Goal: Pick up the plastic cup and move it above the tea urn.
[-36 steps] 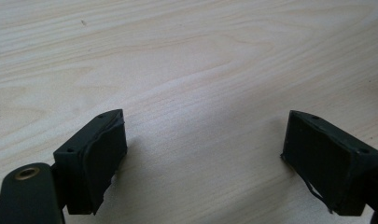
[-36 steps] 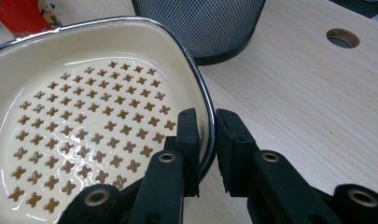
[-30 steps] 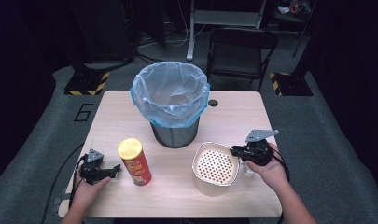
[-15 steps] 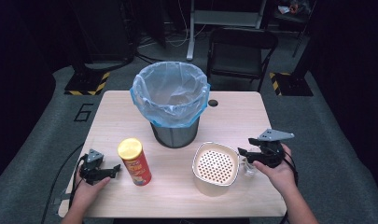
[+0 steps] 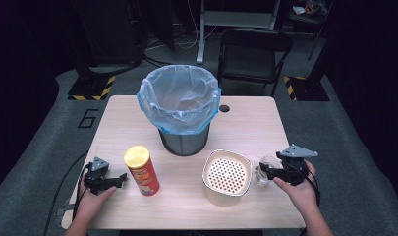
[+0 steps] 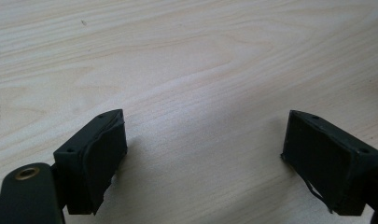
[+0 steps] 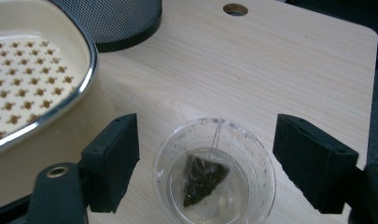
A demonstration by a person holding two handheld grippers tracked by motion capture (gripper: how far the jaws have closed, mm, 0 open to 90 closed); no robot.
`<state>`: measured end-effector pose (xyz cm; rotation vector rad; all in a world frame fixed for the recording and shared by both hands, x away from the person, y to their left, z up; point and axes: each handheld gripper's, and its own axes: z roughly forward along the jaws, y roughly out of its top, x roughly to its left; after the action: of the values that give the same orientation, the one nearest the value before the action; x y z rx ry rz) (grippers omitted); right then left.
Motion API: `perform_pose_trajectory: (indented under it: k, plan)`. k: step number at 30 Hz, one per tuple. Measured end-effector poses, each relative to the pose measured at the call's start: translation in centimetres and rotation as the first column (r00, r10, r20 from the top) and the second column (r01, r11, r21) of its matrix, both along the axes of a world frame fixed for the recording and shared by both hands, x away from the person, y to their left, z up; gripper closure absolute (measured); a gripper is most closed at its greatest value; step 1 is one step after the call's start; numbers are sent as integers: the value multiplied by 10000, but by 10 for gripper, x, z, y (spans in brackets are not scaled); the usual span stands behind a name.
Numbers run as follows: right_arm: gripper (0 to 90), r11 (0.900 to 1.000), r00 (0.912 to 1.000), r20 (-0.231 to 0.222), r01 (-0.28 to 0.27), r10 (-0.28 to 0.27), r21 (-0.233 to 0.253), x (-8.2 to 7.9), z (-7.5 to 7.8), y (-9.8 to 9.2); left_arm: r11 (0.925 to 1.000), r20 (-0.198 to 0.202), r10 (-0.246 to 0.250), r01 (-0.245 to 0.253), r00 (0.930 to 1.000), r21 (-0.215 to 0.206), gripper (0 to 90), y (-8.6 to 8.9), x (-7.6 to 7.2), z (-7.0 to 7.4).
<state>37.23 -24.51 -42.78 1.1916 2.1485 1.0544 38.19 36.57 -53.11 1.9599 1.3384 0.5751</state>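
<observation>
Right gripper view showed the right gripper point(image 7: 205, 163), jaws released, straddling a clear cup point(image 7: 214, 170) holding a tea bag point(image 7: 203, 179); closing looked next. Left gripper point(image 6: 205, 163) rested released on the bench point(image 6: 200, 56).

You can read one clear sign: a large dark "6" point(image 5: 87, 118) marked on the grey floor, at about nine o'clock from the bin, just off the worktop's far left corner. The red can point(image 5: 142, 170) with the yellow lid carries printing on its side, but it is too blurred to read
</observation>
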Motion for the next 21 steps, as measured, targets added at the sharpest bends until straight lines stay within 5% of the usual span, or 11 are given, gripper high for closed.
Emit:
perform_pose_trajectory:
  k: [21]
  plan:
    - [195,9994,9992,-279,308,-303,185,4,-48,-7,10000,13,21,-21,10000,7,133,0,0,0]
